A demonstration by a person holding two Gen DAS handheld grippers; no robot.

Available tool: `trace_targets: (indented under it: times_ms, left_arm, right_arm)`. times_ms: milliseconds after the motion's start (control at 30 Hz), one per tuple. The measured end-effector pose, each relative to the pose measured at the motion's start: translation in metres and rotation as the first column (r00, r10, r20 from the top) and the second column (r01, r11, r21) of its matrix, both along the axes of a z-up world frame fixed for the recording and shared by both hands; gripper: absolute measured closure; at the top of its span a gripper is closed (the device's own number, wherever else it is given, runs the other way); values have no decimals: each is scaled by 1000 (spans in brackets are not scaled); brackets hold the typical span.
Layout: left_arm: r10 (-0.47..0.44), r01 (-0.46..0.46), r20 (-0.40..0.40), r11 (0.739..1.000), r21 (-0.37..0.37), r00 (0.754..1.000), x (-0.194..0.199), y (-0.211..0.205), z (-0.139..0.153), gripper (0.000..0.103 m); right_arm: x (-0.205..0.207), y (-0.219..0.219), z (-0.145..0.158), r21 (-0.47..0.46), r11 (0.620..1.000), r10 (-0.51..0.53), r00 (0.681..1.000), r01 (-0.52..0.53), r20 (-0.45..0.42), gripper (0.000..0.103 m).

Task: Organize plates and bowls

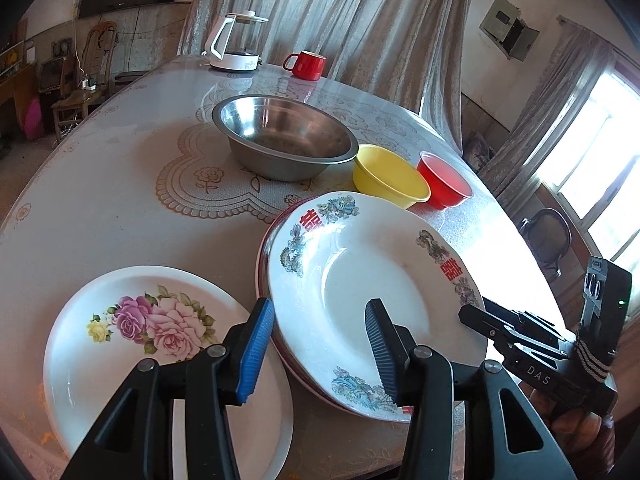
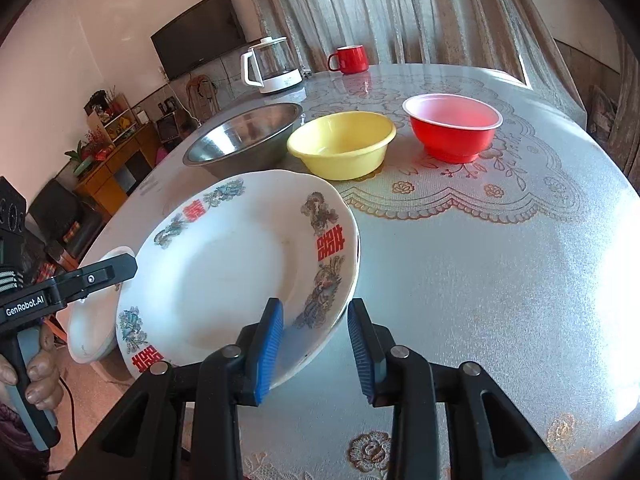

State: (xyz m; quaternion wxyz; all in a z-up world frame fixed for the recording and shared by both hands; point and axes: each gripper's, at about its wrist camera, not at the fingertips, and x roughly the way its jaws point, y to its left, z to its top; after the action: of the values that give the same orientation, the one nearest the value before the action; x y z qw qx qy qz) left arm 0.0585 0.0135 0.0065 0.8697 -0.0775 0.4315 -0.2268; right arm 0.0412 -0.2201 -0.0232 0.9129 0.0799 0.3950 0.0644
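Observation:
A white plate with red characters (image 1: 360, 300) (image 2: 240, 272) lies on top of another plate near the table's front. My left gripper (image 1: 320, 352) is open, its fingers straddling the plate's left rim. My right gripper (image 2: 316, 344) is open, its jaws around the plate's right rim without closing on it. A white plate with pink roses (image 1: 152, 344) lies to the left. A steel bowl (image 1: 284, 136) (image 2: 244, 136), a yellow bowl (image 1: 390, 180) (image 2: 342, 144) and a red bowl (image 1: 444, 184) (image 2: 452, 126) stand behind in a row.
A white kettle (image 1: 236, 44) (image 2: 272, 66) and a red mug (image 1: 306, 64) (image 2: 350, 59) stand at the far edge of the round table (image 2: 480, 280). Curtains hang behind. Chairs and cabinets stand beyond the table's left side.

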Motion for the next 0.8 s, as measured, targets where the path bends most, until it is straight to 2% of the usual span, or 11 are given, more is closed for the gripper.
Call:
trace_targets:
  times_ms: [100,233,433,533,800]
  left_arm:
    - [7,-7,3,1000,7,1000,-3,2,0,54]
    - [-14,14,2,1000,-7,1000,-9,0,0,54]
    - [-15,14,14,1000,10,1000,-11,-5,-1,53]
    - [-25,25,22,1000,-13,999,-11,-5,2,53]
    - [-55,55,21,999,4,998,-7,-18,-4,52]
  right_arm:
    - [-4,7,3,-95,995,1,1000,2,28,70]
    - [-9,9,5,-129,992,20,999,-14,41,74]
    - [-10,17,5,-196,981,20,998,-8,64,74]
    - [-8,19,4,-215,977,18,997,-3,69,75]
    - [-2,23,3,-222,975,25,996,-7,81,75]
